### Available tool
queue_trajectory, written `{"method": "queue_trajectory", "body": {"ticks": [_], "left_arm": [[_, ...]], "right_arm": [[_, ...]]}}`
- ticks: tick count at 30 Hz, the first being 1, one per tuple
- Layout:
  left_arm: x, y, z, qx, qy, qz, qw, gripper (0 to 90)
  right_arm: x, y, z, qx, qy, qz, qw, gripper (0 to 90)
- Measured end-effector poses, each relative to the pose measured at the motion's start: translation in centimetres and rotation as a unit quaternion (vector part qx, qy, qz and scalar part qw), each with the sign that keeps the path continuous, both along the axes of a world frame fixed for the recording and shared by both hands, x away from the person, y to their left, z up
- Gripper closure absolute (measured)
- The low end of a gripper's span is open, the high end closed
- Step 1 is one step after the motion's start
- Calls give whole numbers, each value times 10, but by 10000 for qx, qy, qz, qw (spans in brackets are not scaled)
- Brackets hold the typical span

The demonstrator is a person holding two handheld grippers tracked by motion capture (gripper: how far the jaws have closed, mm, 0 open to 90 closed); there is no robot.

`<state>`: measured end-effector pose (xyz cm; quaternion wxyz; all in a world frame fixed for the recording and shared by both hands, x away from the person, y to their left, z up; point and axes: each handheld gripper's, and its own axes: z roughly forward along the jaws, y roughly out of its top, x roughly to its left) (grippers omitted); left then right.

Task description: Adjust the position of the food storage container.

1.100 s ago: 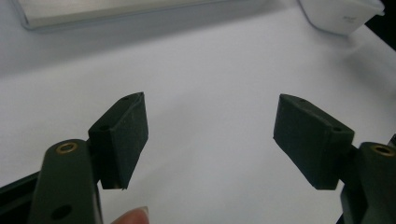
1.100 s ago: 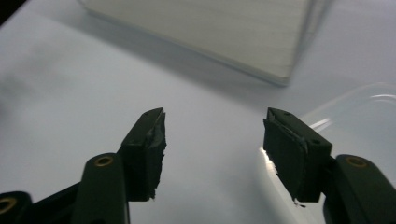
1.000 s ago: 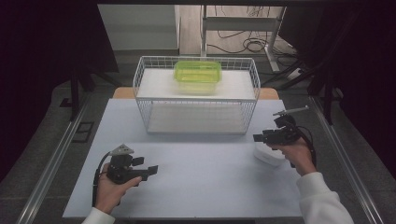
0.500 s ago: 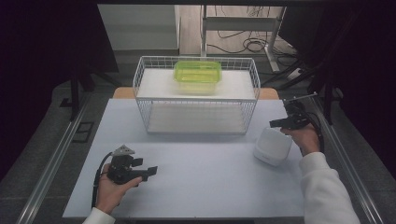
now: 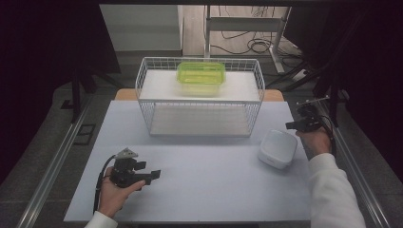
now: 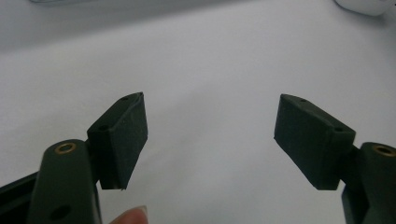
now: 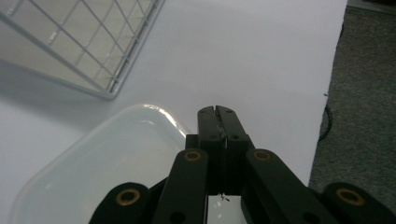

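In the right gripper view we see only part of the white plastic container (image 7: 100, 161) — its near end runs off the bottom and left edges, and the black linkage of the right gripper (image 7: 217, 111) covers its right side, so we cannot tell whether the gripper touches it. The jaws there are pressed flat together with nothing between them; they have just been closing. A corner of the wire basket (image 7: 84, 46) shows at the upper left, cut off by the frame. From the high view we place things better: the white plastic container (image 5: 278, 148) sits on the white table (image 5: 209, 190) near its right edge, in front of the wire basket (image 5: 199, 97), with the right gripper (image 5: 291, 126) held just beyond it at the table's margin. A green lidded box (image 5: 201, 77) rests on top of the basket. The left gripper (image 5: 154, 174) lies low over the front left of the table, well apart from the container; its own view shows the left gripper (image 6: 210, 135) spread wide over bare tabletop — empty — with a blurred fingertip (image 6: 130, 217) at the bottom edge.
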<state>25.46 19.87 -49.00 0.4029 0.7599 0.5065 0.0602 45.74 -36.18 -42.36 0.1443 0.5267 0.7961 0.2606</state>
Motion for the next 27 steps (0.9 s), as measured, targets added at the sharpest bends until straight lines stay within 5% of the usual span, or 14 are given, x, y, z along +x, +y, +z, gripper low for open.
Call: {"method": "queue_trajectory", "body": {"ticks": [8, 16, 27], "left_arm": [[0, 1, -2, 21, 23, 47, 10000, 253], [0, 2, -4, 46, 48, 54, 10000, 253], [1, -4, -3, 88, 61, -23, 9999, 253]], "right_arm": [[6, -2, -15, -437, 276, 225, 9984, 890], [4, 2, -17, -517, 388, 403, 9971, 890], [-31, 13, -25, -273, 542, 238, 9979, 890]]}}
